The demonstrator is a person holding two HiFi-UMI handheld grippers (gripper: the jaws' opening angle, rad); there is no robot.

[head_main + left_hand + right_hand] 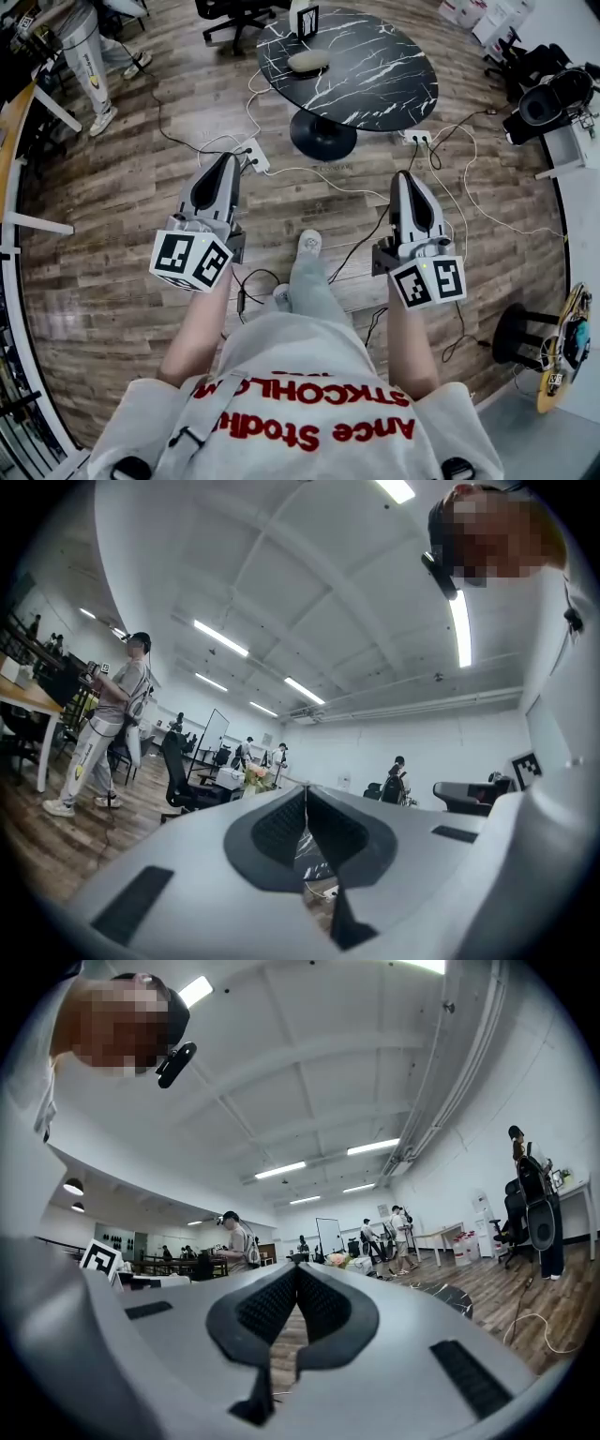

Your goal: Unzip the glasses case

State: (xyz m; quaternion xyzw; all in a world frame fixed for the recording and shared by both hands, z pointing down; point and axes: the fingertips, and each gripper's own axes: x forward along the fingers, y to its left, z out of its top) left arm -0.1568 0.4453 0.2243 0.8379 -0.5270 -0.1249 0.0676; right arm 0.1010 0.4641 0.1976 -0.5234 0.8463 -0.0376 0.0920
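Far to the left of the round black marbled surface (375,84), a person (89,52) stood on the wooden floor (112,187). Nearer me, and left of the surface's pedestal (322,136), I held my left gripper (229,157) over the floor, well short of the surface. The left gripper view showed its jaws meeting at the tips, and its ribbed pads (281,822) gripped nothing; only a sliver of marbled top showed through the gap lower down. A white power strip (253,153) lay on the floor just beyond that gripper's tip, with cables (309,173) trailing from it past the pedestal. The glasses case (308,61), a pale oval shape, lay on the left part of the surface, well apart from both grippers; from this far I could not tell whether its zip was closed. A small upright marker card (306,19) stood behind it at the surface's far rim. Right of the pedestal, my right gripper (410,175) hung about level with the left one, also over the floor and short of the surface. The right gripper view showed its jaws pressed together and empty. A second power strip (417,137) sat on the floor just below the surface's right rim, with more white cable looping away to the right.
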